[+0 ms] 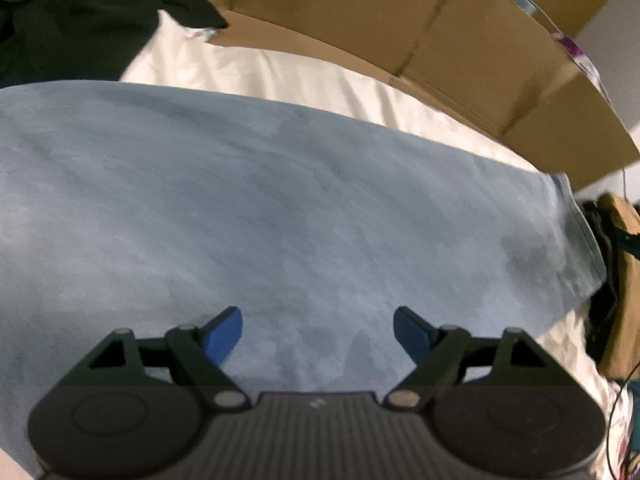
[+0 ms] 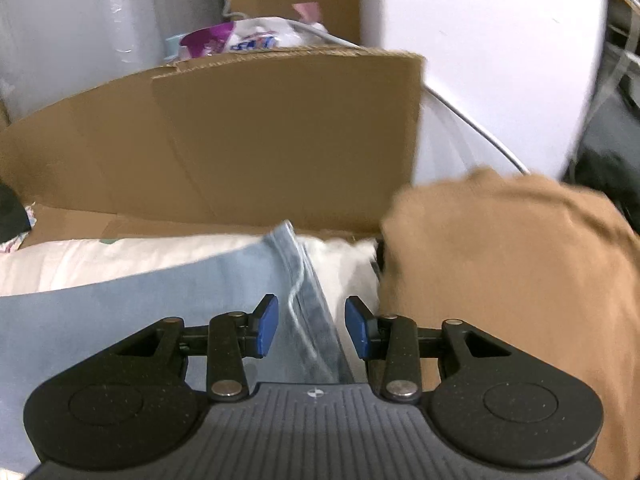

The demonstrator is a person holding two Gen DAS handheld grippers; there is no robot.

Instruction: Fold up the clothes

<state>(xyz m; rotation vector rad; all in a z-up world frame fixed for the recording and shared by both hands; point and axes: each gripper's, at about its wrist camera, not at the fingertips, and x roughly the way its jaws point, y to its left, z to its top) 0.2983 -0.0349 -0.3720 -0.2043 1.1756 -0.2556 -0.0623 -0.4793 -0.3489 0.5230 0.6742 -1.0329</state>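
Note:
A light blue garment (image 1: 280, 208) lies spread flat on a white bed sheet (image 1: 280, 76). My left gripper (image 1: 318, 334) hovers over its near part, jaws wide open and empty. In the right wrist view the garment's hemmed edge (image 2: 300, 292) runs between the blue pads of my right gripper (image 2: 312, 326), which is open around it without pinching. A brown garment (image 2: 500, 272) lies bunched to the right of that gripper.
Cardboard walls (image 1: 460, 48) stand along the far side of the bed, also in the right wrist view (image 2: 260, 140). A dark garment (image 1: 72, 24) lies at the far left. Bags (image 2: 240, 40) sit behind the cardboard. Dark items and cables (image 1: 608, 264) are at the right edge.

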